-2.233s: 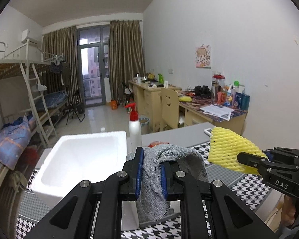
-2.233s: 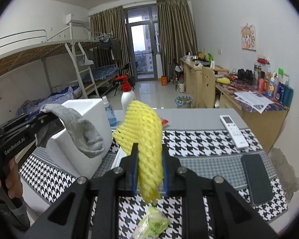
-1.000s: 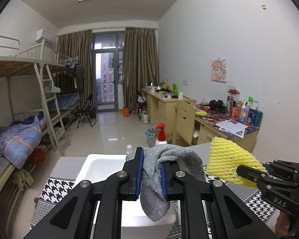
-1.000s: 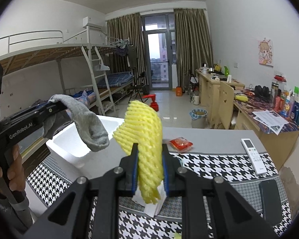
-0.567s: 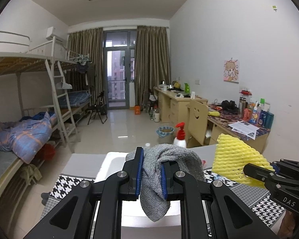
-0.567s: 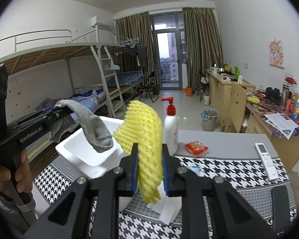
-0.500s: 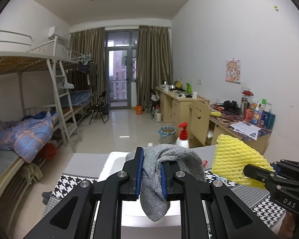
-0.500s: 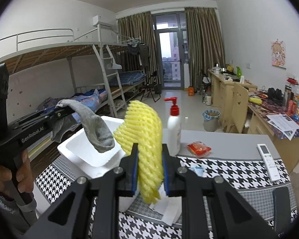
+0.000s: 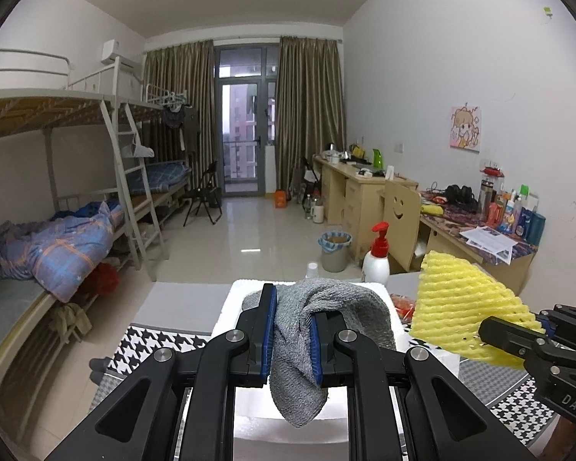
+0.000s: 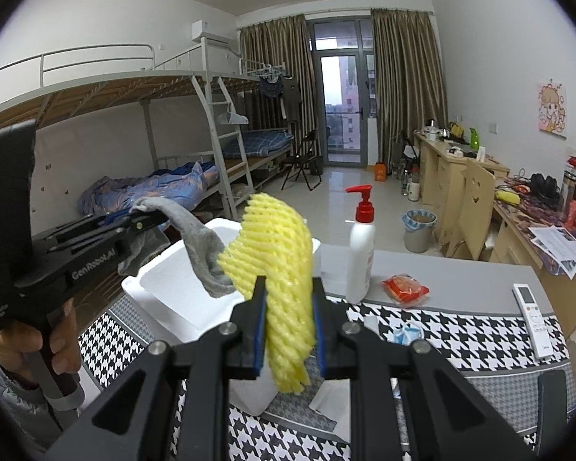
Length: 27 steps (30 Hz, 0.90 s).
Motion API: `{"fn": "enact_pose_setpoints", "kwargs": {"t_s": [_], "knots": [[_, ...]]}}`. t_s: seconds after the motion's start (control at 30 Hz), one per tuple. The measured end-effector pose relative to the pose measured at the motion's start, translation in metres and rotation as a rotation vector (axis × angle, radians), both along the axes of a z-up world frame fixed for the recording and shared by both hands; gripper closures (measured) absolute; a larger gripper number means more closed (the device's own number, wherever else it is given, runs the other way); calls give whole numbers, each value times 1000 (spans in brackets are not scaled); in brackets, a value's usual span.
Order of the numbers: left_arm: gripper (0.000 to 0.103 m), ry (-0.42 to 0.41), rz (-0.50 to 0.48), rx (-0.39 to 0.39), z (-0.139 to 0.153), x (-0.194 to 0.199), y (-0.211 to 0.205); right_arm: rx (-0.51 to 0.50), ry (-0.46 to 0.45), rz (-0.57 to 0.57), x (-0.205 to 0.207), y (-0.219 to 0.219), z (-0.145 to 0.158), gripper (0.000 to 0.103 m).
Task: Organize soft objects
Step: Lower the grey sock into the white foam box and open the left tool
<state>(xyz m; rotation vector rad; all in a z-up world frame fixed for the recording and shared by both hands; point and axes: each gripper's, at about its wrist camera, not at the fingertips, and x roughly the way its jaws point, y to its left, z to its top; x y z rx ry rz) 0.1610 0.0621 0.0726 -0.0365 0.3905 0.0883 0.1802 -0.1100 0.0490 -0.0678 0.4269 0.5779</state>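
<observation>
My left gripper [image 9: 291, 340] is shut on a grey sock [image 9: 318, 315] that droops over and below its blue pads. It hangs above a white foam box [image 9: 245, 288] on the houndstooth tablecloth. My right gripper [image 10: 289, 330] is shut on a yellow foam fruit net [image 10: 276, 253], held upright above the near edge of the foam box [image 10: 165, 299]. In the left wrist view the yellow net [image 9: 460, 307] and the right gripper [image 9: 491, 334] show at the right. In the right wrist view the left gripper [image 10: 149, 219] holds the sock [image 10: 196, 238] over the box.
A white pump bottle with a red top [image 10: 361, 257], a red snack packet [image 10: 405, 288], a white remote [image 10: 533, 315] and a dark phone [image 10: 556, 395] lie on the table [image 10: 460, 322]. Bunk beds [image 9: 57, 230] stand left, desks [image 9: 364, 192] along the right wall.
Both grippers have drifted sideways over the table with their loads; the pump bottle and foam box have shifted right in both views. The grips are unchanged.
</observation>
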Motion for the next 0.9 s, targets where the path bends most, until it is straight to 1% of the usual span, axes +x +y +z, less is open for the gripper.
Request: {"fn": "enact_pose_setpoints", "kwargs": {"t_s": [0.5, 0.57, 0.6, 0.63, 0.67, 0.7, 0.73, 0.87, 0.9], "knots": [[86, 72, -25, -5, -14, 24, 7, -15, 8, -28, 2, 9, -3, 79], [81, 86, -29, -5, -16, 26, 8, -19, 10, -29, 4, 10, -3, 79], [73, 93, -31, -7, -17, 27, 9, -20, 11, -28, 4, 11, -3, 79], [61, 95, -31, -8, -17, 27, 10, -22, 11, -29, 4, 13, -2, 79], [55, 94, -31, -10, -18, 27, 10, -25, 11, -29, 4, 13, -3, 79], [46, 90, -32, -11, -18, 26, 11, -27, 11, -27, 4, 14, -3, 79], [42, 87, -32, -9, -19, 25, 12, -29, 11, -26, 4, 15, -3, 79], [30, 92, -42, -18, -20, 24, 13, -31, 13, -28, 6, 16, -3, 79], [24, 94, -46, -16, -20, 23, 13, -32, 13, -28, 6, 15, -3, 79]]}}
